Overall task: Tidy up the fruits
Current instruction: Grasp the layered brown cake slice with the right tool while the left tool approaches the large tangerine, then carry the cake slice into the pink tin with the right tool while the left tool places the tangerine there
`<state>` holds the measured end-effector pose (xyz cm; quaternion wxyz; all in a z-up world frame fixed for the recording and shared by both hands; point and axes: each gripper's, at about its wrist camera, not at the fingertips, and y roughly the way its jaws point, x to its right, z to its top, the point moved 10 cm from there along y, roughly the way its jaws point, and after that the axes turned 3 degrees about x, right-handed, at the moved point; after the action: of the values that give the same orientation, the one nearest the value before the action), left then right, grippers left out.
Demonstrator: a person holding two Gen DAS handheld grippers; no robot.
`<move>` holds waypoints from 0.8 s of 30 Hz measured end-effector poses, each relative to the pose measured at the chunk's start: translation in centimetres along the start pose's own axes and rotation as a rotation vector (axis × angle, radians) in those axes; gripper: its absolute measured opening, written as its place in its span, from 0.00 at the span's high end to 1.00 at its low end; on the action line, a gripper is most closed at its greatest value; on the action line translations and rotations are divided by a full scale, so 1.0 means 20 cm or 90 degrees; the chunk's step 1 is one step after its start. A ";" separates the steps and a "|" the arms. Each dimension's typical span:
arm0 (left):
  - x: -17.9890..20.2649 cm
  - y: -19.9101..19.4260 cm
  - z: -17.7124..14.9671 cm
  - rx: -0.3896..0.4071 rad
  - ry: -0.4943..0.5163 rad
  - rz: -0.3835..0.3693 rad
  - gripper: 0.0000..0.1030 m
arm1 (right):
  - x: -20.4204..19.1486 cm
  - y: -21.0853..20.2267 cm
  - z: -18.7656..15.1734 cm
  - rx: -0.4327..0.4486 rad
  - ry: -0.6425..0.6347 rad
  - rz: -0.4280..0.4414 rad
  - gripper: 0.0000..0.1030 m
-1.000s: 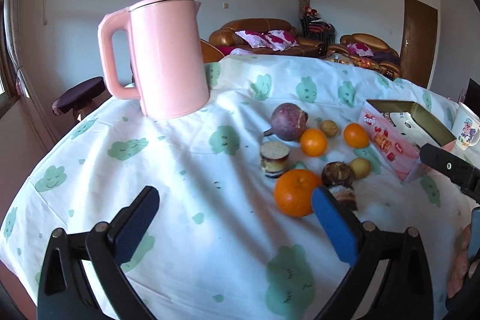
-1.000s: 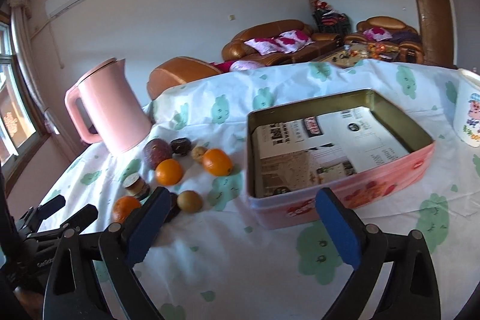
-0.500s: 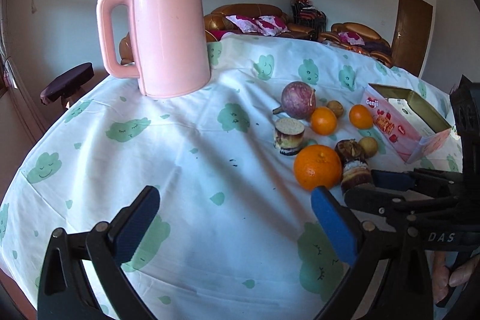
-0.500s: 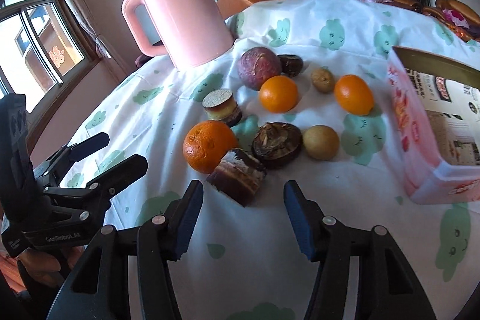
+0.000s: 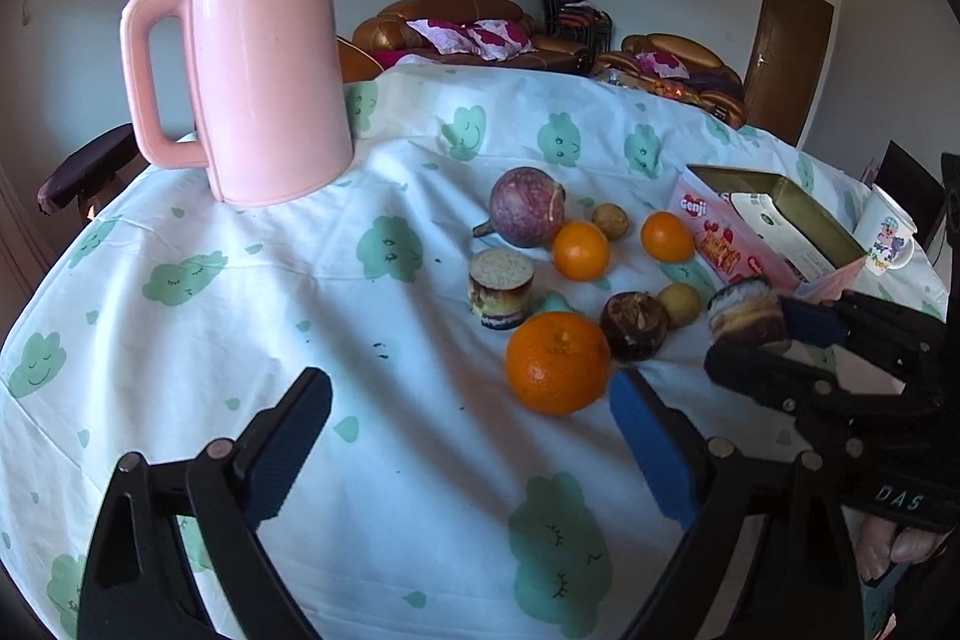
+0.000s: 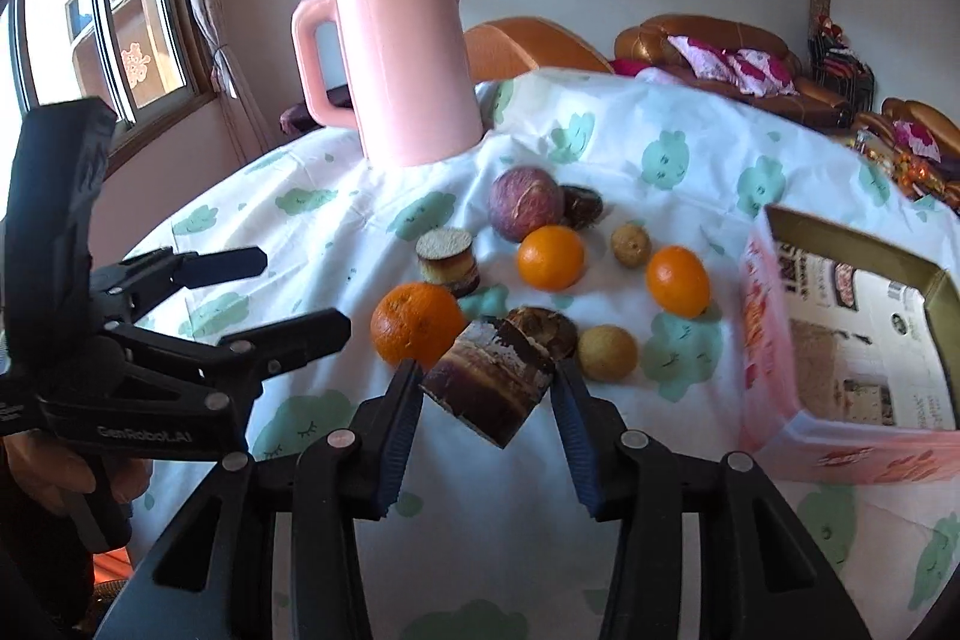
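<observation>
My right gripper [image 6: 486, 383] has its jaws closing on a brown striped cylinder chunk [image 6: 487, 391], and both blue pads touch its sides. In the left wrist view the same chunk [image 5: 747, 310] sits in that gripper [image 5: 757, 340], tilted and just off the cloth. A big orange [image 6: 417, 322] and a dark brown fruit [image 6: 543, 328] lie right behind it. My left gripper [image 5: 468, 400] is wide, its jaws closing slightly with nothing between them. The big orange [image 5: 558, 361] lies just beyond its right fingertip. A purple fruit [image 6: 525, 211], two smaller oranges [image 6: 551, 257] and a second striped chunk [image 6: 450, 259] lie farther back.
An open pink tin box [image 6: 774, 316] lined with paper stands right of the fruit. A tall pink kettle [image 6: 408, 70] stands at the back left. A printed mug [image 5: 888, 238] is beyond the box. Two small tan fruits [image 6: 606, 352] lie among the oranges. The table drops off at the left.
My right gripper swung from the tin box over to the fruit, narrowed its jaws and took hold of the striped chunk, which left its place beside the big orange. The left gripper narrowed a little.
</observation>
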<state>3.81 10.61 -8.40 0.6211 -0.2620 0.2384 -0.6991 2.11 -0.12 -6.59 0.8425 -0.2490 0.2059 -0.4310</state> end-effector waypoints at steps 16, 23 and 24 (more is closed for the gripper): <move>0.17 0.25 -0.05 -0.072 0.007 -0.033 0.52 | 0.58 -0.23 0.11 0.091 0.142 -0.108 0.55; 0.26 0.15 0.08 -0.009 0.007 -0.057 0.52 | 0.82 -0.34 0.11 0.120 0.167 -0.183 0.55; 0.29 0.13 0.12 0.004 0.017 -0.061 0.52 | 0.87 -0.35 0.11 0.121 0.172 -0.199 0.55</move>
<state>6.78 4.53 -8.01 0.5843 -0.2617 0.2316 -0.7325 8.34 -17.58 -2.98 0.7501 -0.1378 0.2343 -0.6029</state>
